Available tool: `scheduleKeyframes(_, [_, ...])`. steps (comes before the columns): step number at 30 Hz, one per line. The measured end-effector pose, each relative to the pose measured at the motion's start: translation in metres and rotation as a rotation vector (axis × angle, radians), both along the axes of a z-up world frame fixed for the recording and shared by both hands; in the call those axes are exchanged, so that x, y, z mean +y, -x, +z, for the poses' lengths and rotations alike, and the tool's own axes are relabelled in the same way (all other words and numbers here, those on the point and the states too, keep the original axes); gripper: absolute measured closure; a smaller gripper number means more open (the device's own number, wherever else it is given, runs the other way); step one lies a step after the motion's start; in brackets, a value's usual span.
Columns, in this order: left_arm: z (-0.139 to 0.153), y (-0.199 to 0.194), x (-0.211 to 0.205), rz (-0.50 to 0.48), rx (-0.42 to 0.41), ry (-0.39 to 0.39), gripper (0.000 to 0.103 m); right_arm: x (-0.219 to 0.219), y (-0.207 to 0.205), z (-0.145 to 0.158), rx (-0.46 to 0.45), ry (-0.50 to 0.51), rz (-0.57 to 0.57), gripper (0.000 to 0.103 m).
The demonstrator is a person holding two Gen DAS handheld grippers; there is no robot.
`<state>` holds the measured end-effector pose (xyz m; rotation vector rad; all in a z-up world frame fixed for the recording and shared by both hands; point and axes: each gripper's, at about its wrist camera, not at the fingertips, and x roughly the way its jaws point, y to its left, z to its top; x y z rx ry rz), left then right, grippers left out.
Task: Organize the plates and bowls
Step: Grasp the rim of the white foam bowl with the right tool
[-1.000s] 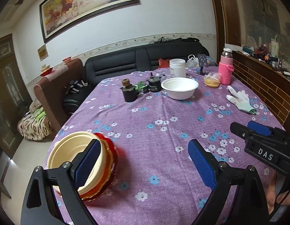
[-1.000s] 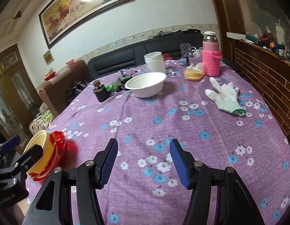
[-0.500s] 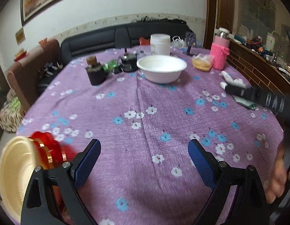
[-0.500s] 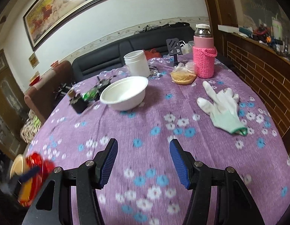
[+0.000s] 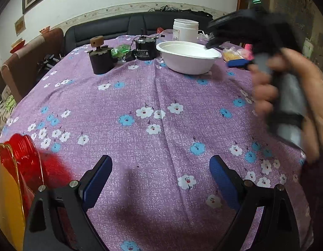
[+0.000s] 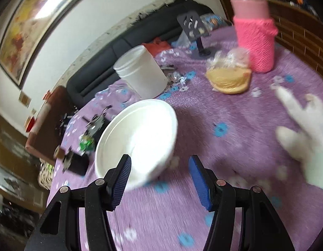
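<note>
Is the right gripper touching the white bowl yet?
Cannot tell. In the right wrist view the right gripper is open with the white bowl just ahead; one finger overlaps the rim, but blur hides any contact or gap.

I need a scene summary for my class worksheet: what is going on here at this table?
A person holds a claw in each hand over a purple floral tablecloth. The right claw, open and empty, is at the white bowl, one finger over its rim. The left claw hangs open beside stacked red and yellow dishes.
</note>
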<state>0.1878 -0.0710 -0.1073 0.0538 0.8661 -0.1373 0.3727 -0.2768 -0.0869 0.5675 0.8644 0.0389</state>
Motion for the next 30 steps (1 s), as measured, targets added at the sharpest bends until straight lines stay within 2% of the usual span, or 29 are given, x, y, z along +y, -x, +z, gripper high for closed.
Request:
scheduleKeyframes(2, [0.002, 0.001, 0.001, 0.0, -0.013, 0.004, 0.009, 0.005, -0.017, -0.01, 0.044, 0.021, -0.016, 0.042])
scheduleKeyframes(4, [0.004, 0.0, 0.004, 0.001, -0.017, 0.015, 0.009, 0.007, -0.024, -0.019, 0.066, -0.003, -0.01, 0.072])
scheduleKeyframes(5, [0.005, -0.001, 0.007, 0.007, -0.019, 0.017, 0.009, 0.008, -0.024, -0.022, 0.088, -0.022, 0.004, 0.082])
scheduleKeyframes(6, [0.005, -0.002, 0.01, 0.015, -0.018, 0.027, 0.009, 0.008, -0.022, -0.022, 0.088, -0.034, 0.008, 0.089])
scheduleKeyframes(8, [0.006, -0.004, 0.016, 0.027, -0.015, 0.053, 0.009, 0.007, -0.012, -0.018, 0.092, -0.031, 0.022, 0.094])
scheduleKeyframes(12, [0.013, 0.0, 0.02, 0.026, -0.043, 0.081, 0.009, 0.0, 0.027, -0.006, 0.119, -0.028, 0.06, 0.097])
scheduleKeyframes(20, [0.027, 0.021, 0.022, -0.051, -0.102, 0.18, 0.009, -0.037, 0.138, 0.012, 0.206, -0.131, 0.147, 0.097])
scheduleKeyframes(23, [0.032, 0.032, 0.022, -0.081, -0.088, 0.212, 0.009, -0.048, 0.176, 0.008, 0.266, -0.173, 0.175, 0.096])
scheduleKeyframes(26, [0.035, 0.044, 0.017, -0.089, -0.069, 0.187, 0.009, -0.051, 0.199, -0.003, 0.299, -0.207, 0.233, 0.094])
scheduleKeyframes(30, [0.037, 0.051, 0.012, -0.099, -0.007, 0.215, 0.009, -0.046, 0.214, -0.017, 0.275, -0.118, 0.247, 0.092])
